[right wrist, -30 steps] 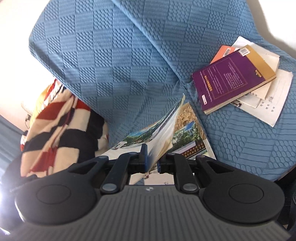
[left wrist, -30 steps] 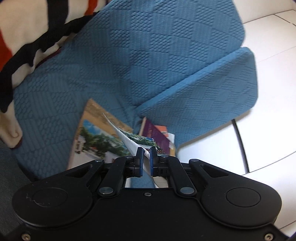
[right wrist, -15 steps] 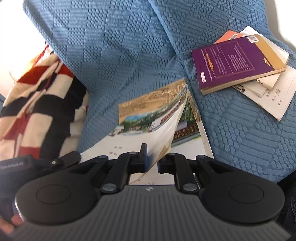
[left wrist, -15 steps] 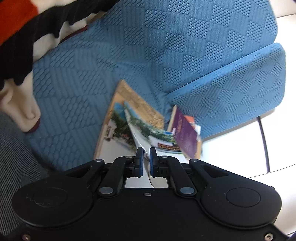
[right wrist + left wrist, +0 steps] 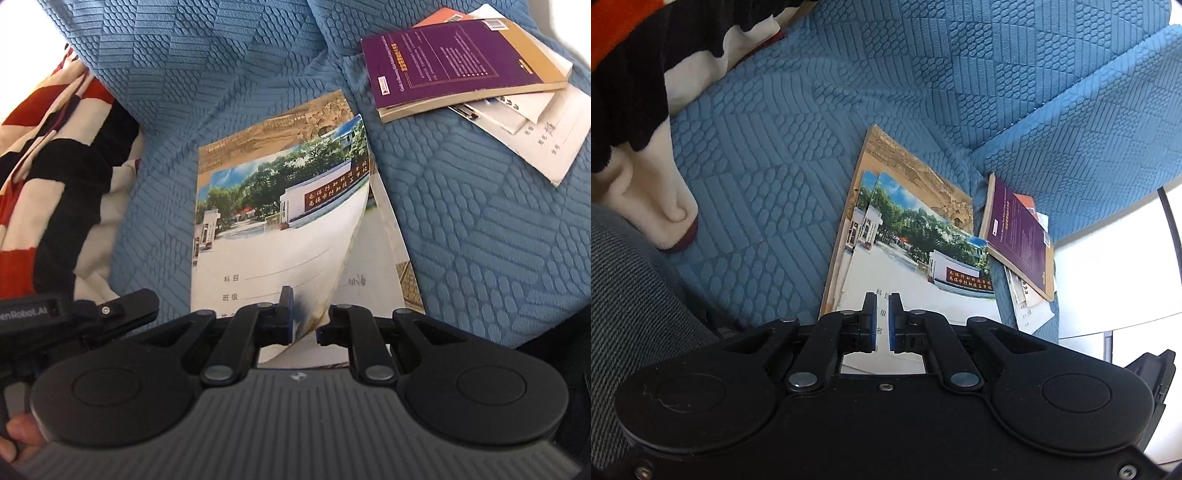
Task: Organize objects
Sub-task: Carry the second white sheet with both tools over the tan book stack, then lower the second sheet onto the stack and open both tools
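Note:
A thin exercise book with a photo cover [image 5: 908,240] [image 5: 273,206] lies on top of a brown-covered book [image 5: 916,173] [image 5: 295,122] on the blue sofa seat. My left gripper [image 5: 882,314] hovers over its near edge, jaws a narrow gap apart with nothing between them. My right gripper [image 5: 306,317] still has the curled right edge of the photo cover between its jaws, which stand slightly apart. A purple book [image 5: 454,62] [image 5: 1019,236] tops a stack of papers to the right.
A red, black and white striped blanket [image 5: 55,147] [image 5: 639,74] lies at the left of the blue sofa [image 5: 480,240]. White floor tiles [image 5: 1115,280] show past the seat edge. The left gripper's body [image 5: 74,314] shows at the right view's lower left.
The photo-cover exercise book came down from standing on edge to lying flat on the brown book. My left gripper let go of it; my right jaws widened.

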`<state>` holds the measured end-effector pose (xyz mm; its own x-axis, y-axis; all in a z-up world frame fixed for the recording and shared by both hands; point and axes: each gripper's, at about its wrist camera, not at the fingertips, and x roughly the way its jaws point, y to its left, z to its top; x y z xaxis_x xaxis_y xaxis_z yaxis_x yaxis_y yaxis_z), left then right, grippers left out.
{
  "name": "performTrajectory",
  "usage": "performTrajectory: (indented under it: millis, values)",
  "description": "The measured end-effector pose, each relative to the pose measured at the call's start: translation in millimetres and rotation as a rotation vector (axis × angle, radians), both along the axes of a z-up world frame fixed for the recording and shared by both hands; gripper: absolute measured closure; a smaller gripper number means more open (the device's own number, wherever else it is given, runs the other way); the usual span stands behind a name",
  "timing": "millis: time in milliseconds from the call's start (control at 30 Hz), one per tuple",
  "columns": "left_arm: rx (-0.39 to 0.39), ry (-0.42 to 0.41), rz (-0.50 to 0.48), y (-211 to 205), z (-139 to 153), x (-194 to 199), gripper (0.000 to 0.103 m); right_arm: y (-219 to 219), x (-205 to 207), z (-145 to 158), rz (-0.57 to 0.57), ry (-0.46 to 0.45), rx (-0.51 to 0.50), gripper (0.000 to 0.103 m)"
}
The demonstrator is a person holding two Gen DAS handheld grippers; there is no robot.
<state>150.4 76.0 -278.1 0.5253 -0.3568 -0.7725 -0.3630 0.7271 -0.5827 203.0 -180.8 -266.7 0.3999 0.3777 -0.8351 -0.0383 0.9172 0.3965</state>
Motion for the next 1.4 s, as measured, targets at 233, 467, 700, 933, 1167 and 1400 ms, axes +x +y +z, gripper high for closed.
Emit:
performTrajectory:
  millis: [233, 467, 700, 933, 1167, 1400]
  values:
    - [0.045, -0.036, -0.018, -8, 19, -5, 0.092, -16, -1, 8, -0.032, 0.057, 0.032, 0.054]
    - [0.114, -0.096, -0.048, -22, 53, -13, 0.083, -31, -14, 37, -0.031, -0.013, 0.021, 0.053]
    - [0.158, -0.190, -0.063, -38, 95, -20, 0.078, -46, -24, 84, -0.023, -0.173, 0.003, 0.053]
    - [0.209, -0.275, -0.098, -57, 137, -29, 0.076, -54, -33, 133, -0.017, -0.329, -0.023, 0.053]
    - [0.230, -0.345, -0.108, -68, 169, -40, 0.071, -60, -47, 168, 0.002, -0.418, -0.018, 0.053]
    - [0.253, -0.347, -0.123, -77, 179, -48, 0.054, -68, -57, 180, 0.006, -0.421, -0.021, 0.053]
